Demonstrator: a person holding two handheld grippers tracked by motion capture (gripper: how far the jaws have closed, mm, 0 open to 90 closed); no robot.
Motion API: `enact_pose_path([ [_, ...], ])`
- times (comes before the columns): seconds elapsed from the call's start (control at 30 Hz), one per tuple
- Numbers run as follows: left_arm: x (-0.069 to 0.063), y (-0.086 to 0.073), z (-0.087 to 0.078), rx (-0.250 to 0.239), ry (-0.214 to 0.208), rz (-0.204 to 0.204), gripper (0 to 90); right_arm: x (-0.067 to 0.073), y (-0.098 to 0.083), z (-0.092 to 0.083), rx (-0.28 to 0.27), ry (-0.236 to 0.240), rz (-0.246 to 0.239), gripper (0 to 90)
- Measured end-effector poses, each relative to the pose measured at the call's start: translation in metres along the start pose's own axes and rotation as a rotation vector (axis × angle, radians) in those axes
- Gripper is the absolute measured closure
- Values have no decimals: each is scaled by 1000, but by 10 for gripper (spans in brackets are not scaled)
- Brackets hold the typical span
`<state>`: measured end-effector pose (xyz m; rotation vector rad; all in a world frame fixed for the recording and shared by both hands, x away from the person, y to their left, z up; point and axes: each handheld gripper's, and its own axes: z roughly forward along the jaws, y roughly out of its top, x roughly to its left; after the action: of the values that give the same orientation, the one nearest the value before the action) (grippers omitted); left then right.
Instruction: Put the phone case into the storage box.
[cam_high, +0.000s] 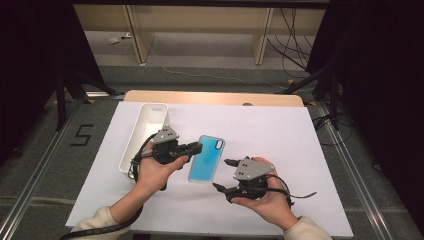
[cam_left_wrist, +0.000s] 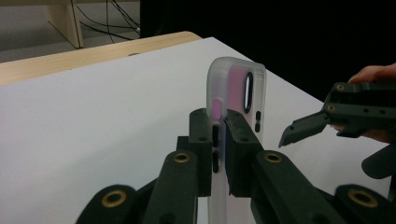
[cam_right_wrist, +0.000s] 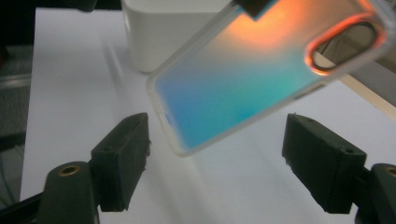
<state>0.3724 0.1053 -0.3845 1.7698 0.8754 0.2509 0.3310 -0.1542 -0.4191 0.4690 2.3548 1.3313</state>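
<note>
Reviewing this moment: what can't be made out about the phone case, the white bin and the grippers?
- Phone case: in the left gripper view, its lower part is hidden behind the shut left gripper.
- Phone case, right gripper view: top corner cut off by the frame edge, surface blurred; the open right gripper stands clear of it.
- White bin: high view, near end hidden by the left hand; contents too small to tell.

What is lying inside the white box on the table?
The white box looks empty in the high view, but the left gripper, shut on the phone case, covers its near end.
</note>
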Motion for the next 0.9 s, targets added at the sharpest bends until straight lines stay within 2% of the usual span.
enact_pose_path([
  [0.07,3,1,-3,-3,6,3,824,-7,-5,-6,-34,-9,61,217],
  [0.17,5,1,-4,-3,12,11,823,-10,-7,-10,-30,-12,85,208],
  [0.23,6,1,-5,-4,19,6,823,-13,-10,-14,-17,-33,88,203],
  [0.27,7,1,-5,-7,18,4,823,-15,-13,-14,-31,-41,101,203],
  [0.3,7,1,-5,-7,20,-1,823,-16,-13,-16,-18,-31,109,203],
  [0.5,10,3,-10,-16,33,11,823,-22,-19,-24,-32,-56,144,200],
  [0.53,11,3,-11,-18,31,12,823,-23,-21,-25,-40,-72,148,201],
  [0.6,13,4,-12,-16,36,9,823,-25,-22,-27,-22,-75,144,202],
  [0.8,16,5,-16,-23,48,17,824,-29,-25,-32,-39,-80,173,216],
  [0.83,17,6,-17,-24,47,29,824,-29,-25,-32,-41,-83,176,216],
  [0.9,17,7,-19,-29,51,24,823,-30,-25,-33,-46,-79,185,213],
])
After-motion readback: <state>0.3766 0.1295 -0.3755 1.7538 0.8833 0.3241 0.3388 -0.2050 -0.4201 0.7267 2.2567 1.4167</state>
